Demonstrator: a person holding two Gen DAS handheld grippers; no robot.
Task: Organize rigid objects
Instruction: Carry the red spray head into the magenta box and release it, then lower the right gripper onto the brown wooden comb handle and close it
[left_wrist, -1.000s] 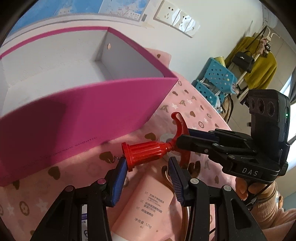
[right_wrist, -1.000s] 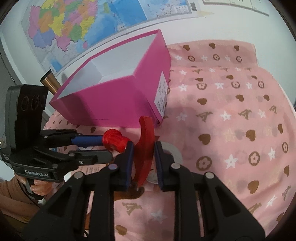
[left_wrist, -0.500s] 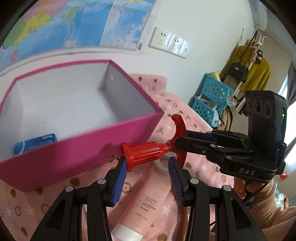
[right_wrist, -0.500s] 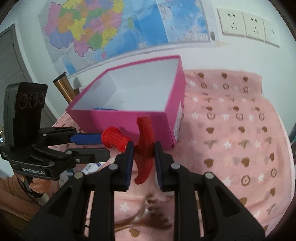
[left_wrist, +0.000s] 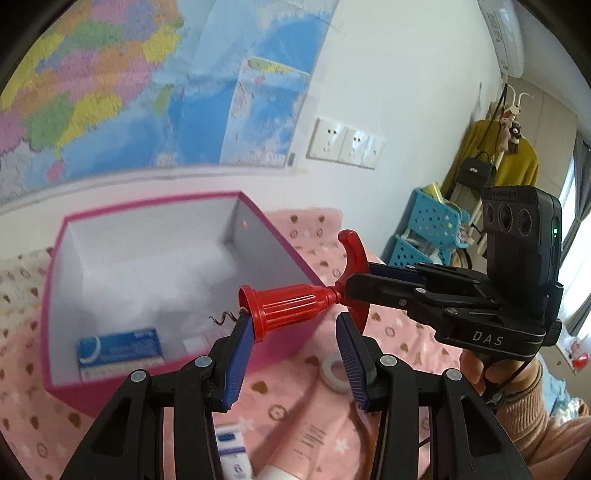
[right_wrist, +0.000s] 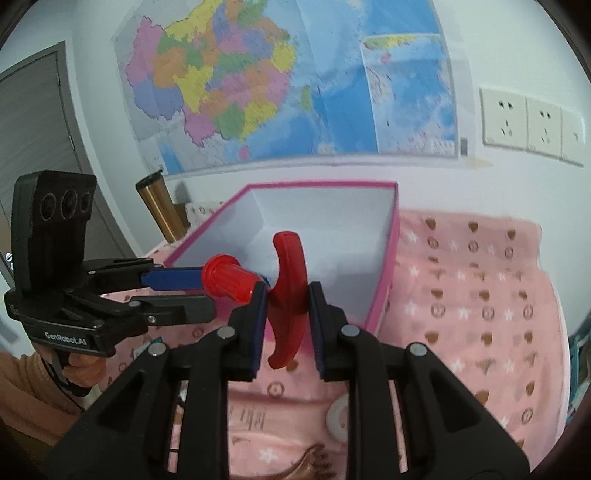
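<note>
Left wrist view: the pink box (left_wrist: 110, 391) stands open on the pink patterned cloth (left_wrist: 325, 254), white inside, with a blue-and-white carton (left_wrist: 120, 350) lying flat against its near wall and a small white item beside it, too blurred to name; a second ago the box filled the upper left and its floor was hidden, now the view looks down into it and the wall map (left_wrist: 147, 81) has come into sight; the red corkscrew (left_wrist: 288, 306) hangs in the air over the box's near right corner, long axis roughly level, metal spiral pointing left, curved handle to the right; the left gripper (left_wrist: 291, 354) stands part open, its left blue pad touching the flared collar, its right pad clear of the barrel; the right gripper (left_wrist: 354, 291) is clamped on the handle; a tape roll (left_wrist: 334, 373) and a pink tube (left_wrist: 310, 439) lie on the cloth below. Right wrist view: the box (right_wrist: 388, 280) sits just behind the corkscrew (right_wrist: 288, 295), its visible floor bare; earlier it stood higher in frame and nearer; the handle stands upright between the right gripper's (right_wrist: 286, 299) closed pads, the barrel running left toward the left gripper (right_wrist: 177, 291); a gold flask (right_wrist: 159, 206) stands beyond the box.
</note>
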